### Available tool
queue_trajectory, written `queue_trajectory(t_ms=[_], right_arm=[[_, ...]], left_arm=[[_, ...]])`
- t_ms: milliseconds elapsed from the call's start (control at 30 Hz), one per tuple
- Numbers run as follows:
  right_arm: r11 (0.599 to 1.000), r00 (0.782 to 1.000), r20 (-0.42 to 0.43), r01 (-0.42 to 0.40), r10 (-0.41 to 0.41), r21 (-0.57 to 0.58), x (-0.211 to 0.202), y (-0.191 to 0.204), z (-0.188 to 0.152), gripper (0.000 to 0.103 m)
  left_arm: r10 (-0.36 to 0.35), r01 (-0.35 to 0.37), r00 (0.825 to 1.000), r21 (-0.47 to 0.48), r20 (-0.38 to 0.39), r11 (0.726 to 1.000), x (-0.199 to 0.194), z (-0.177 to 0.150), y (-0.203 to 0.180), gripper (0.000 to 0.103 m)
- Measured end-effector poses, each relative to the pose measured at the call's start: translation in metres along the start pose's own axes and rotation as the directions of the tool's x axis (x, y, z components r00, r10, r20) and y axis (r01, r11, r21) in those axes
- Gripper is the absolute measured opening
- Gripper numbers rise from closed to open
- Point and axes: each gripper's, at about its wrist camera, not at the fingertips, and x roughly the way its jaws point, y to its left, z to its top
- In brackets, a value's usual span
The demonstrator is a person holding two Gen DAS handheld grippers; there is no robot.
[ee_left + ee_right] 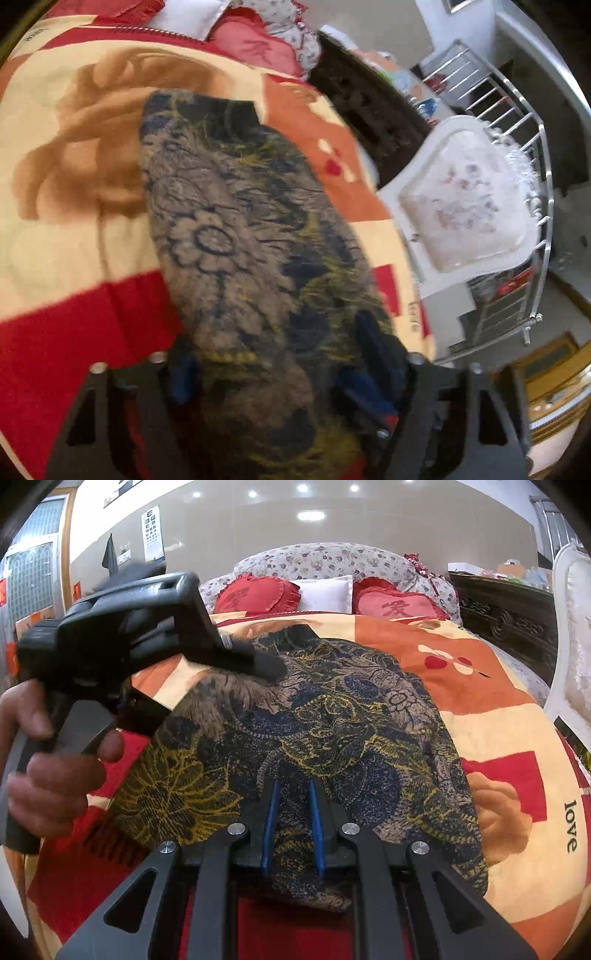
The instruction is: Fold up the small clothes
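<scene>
A small garment (240, 229) in brown, dark blue and yellow floral print lies spread on the bed blanket (66, 206). In the left wrist view, blurred, my left gripper (275, 365) straddles its near end with blue pads set wide and cloth filling the gap; I see no clear squeeze. In the right wrist view the garment (351, 720) lies in a rumpled heap. My right gripper (293, 784) is shut on its near edge, a fold pinched between the blue pads. A hand (55, 775) holds the left gripper (258, 661) over the garment's far left part.
The blanket (498, 720) is red, orange and cream. Two red heart pillows (255, 594) (399, 607) and a white one sit at the headboard. A white padded chair (465, 206) and a metal rail (517, 122) stand beside the bed. Dark carved furniture (509, 616) is behind.
</scene>
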Motion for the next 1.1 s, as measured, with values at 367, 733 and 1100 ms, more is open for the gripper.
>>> queue_trajectory(t_ms=[367,733,1100], right_arm=[[0.952,0.993,0.028,-0.118,0.115,0.281,-0.035,-0.074,0.044,0.030],[0.693,0.901,0.052,-0.367,0.430,0.621,0.031,-0.141,0.045,0.050],[0.488,0.817,0.102,-0.434,0.568,0.758,0.102,-0.127,0.047,0.054]], left_arm=[[0.016,-0.008,0.999,-0.164,0.044,0.986,-0.014,-0.003,0.030,0.022],[0.140,-0.136,0.990,-0.205,0.004,0.969,-0.056,-0.007,0.080,0.039],[0.177,-0.170,0.983,-0.144,0.037,0.975,-0.054,-0.014,0.075,0.061]])
